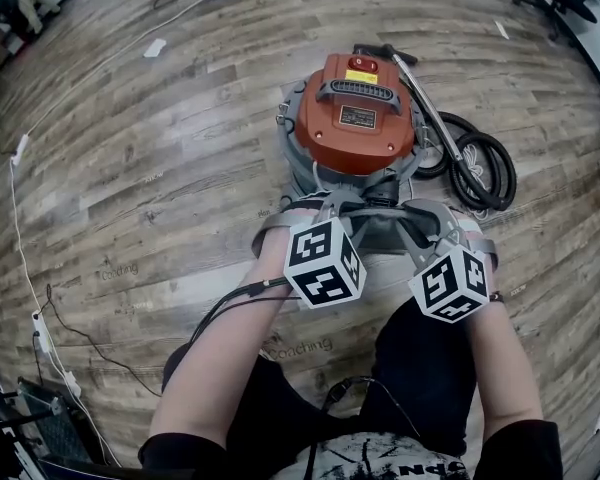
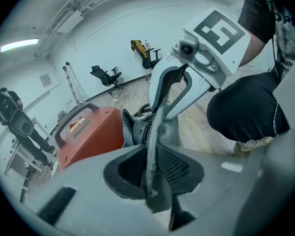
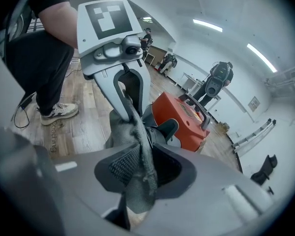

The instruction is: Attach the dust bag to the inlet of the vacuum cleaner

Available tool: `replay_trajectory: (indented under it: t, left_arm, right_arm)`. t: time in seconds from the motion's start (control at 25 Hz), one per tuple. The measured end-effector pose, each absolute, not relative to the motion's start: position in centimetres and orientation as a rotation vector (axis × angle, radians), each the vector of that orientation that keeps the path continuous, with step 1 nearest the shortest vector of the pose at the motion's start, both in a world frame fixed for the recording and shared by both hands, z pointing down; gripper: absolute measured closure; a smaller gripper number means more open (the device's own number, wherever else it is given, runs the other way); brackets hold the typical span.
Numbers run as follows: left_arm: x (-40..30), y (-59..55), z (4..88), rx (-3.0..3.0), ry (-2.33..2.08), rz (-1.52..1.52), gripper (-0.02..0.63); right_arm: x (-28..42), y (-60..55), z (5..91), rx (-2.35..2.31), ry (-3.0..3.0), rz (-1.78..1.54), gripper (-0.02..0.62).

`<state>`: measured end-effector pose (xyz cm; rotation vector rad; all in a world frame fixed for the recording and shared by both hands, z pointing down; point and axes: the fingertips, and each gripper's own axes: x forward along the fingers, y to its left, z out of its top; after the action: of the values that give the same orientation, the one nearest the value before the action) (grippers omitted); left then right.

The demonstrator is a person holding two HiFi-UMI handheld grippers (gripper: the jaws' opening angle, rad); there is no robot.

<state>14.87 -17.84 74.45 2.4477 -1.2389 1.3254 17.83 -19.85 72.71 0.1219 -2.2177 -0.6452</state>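
Observation:
The vacuum cleaner, with an orange top on a grey drum, stands on the wood floor ahead of me. A grey cloth dust bag hangs at its near side, stretched between both grippers. In the left gripper view the bag's edge runs through my left gripper, resting against the right pad, with a dark gap on its other side. The black inlet sits just beyond. My right gripper likewise has the cloth lying on one pad, with the jaws parted. Each gripper sees the other at the bag's far end.
A coiled black hose and a metal wand lie right of the vacuum. Cables trail along the floor at the left. My legs are directly below the grippers. Office chairs and standing people are far off.

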Motion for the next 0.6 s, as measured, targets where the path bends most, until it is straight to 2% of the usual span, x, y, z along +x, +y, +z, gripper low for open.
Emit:
replay_trajectory:
  t: [0.08, 0.24, 0.4, 0.6]
  left_arm:
    - [14.8, -17.8, 74.3, 2.448, -1.245, 1.285, 0.512]
    - [15.0, -17.4, 73.3, 2.464, -1.272, 1.203, 0.469]
    - [14.9, -17.1, 71.4, 2.472, -1.33, 1.112, 0.426]
    - [14.7, -16.9, 69.4, 2.485, -1.403, 0.93, 0.43]
  right_arm:
    - [17.8, -19.6, 72.6, 0.113, -2.234, -0.633, 0.484]
    - [17.6, -18.7, 71.5, 0.081, -2.324, -0.56, 0.382]
    - [17.4, -18.3, 70.1, 0.061, -2.383, -0.516, 0.365]
    - [17.0, -17.6, 67.6, 0.047, -2.528, -0.376, 0.367]
